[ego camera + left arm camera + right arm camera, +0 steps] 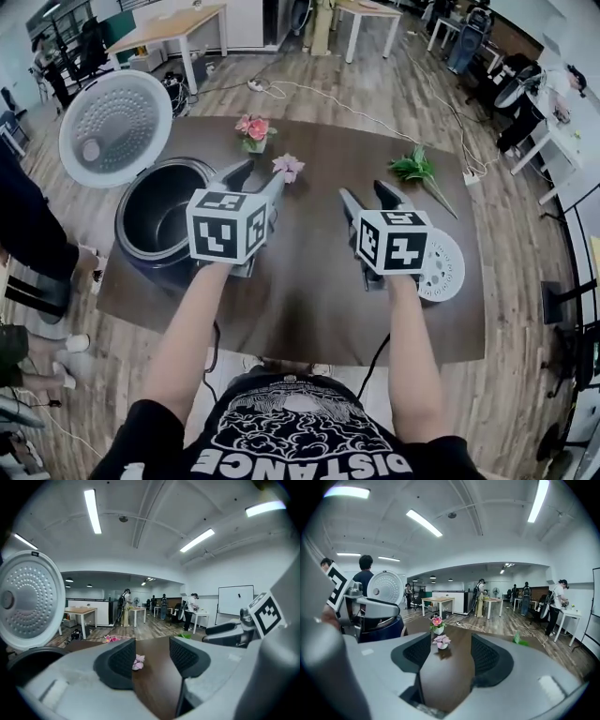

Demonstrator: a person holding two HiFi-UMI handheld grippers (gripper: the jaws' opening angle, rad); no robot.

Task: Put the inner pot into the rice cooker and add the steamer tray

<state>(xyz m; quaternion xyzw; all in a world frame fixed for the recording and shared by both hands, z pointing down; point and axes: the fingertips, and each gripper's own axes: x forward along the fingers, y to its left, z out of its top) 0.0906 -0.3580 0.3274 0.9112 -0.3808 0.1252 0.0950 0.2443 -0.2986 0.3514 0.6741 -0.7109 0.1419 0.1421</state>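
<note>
1. One thing left to move, as far as I can judge: the tray [445,267]. It's a white round disc lying flat on the table [309,319]. It sits off to the right of the right gripper [367,199] and back from its fingertips, down by the marker cube, which covers its left edge.
2. Being round and flat, it has no long axis to line up with, so any bit of rim should do. The right-hand rim looks freest to me.
3. Right gripper: fingers apart, nothing between them in its own view, just bare table and a small pink flower [441,641] well ahead. They point away from the person, so the tray is beside and behind them, not in front. My guess is the hand has to pull back and swing right before it can bite.
4. Left gripper [262,178]: fingers apart too, and empty. The tray is well apart from it, on the far side of the right gripper, so the right hand is clearly nearer.
5. Pot [171,225] looks seated in the cooker [125,220], just left of the left fingers, with the lid [114,127] standing open beyond it. So the tray would have to go from right of the right fingers all the way over to left of the left ones.
</note>
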